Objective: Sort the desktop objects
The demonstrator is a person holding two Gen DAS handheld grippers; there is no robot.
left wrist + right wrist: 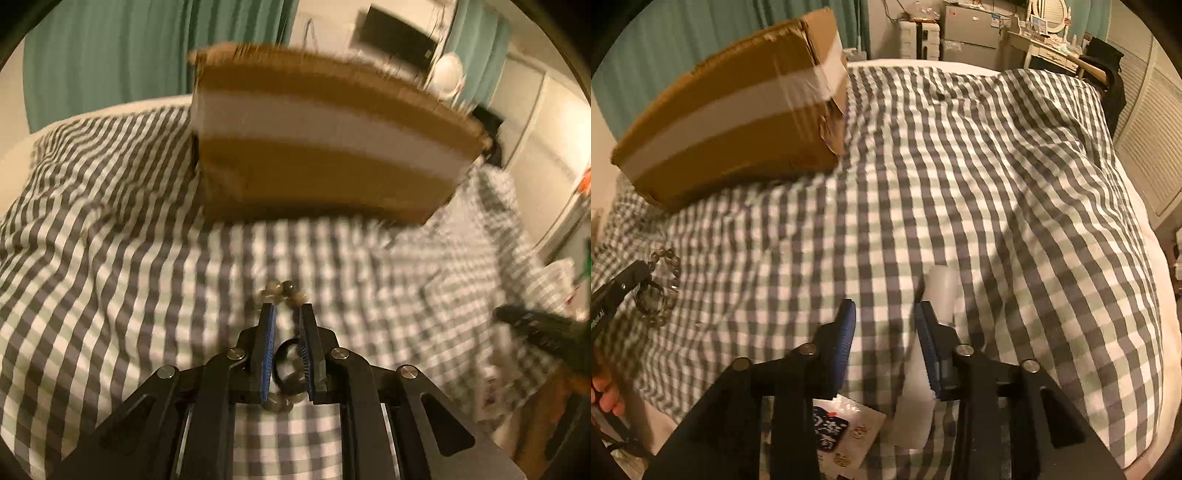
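My left gripper (287, 310) is shut on a bracelet of grey-brown beads (282, 290); beads show beyond the fingertips and behind the pads. It hangs over the checked bedspread, short of the cardboard box (325, 147) with a white tape band. In the right wrist view the left gripper (646, 275) holds the bracelet (661, 284) at the far left, below the box (738, 110). My right gripper (886, 308) is open and empty above the bedspread. A white translucent tube-like item (940, 286) lies beside its right finger. A printed packet (846, 428) lies under it.
The checked bedspread (997, 184) covers the whole bed. Teal curtains (110, 55) hang behind the box. Drawers, a dresser and a mirror (1049, 14) stand at the far wall. A louvred door (1152, 147) is at the right. The right gripper shows as a dark blur (546, 328).
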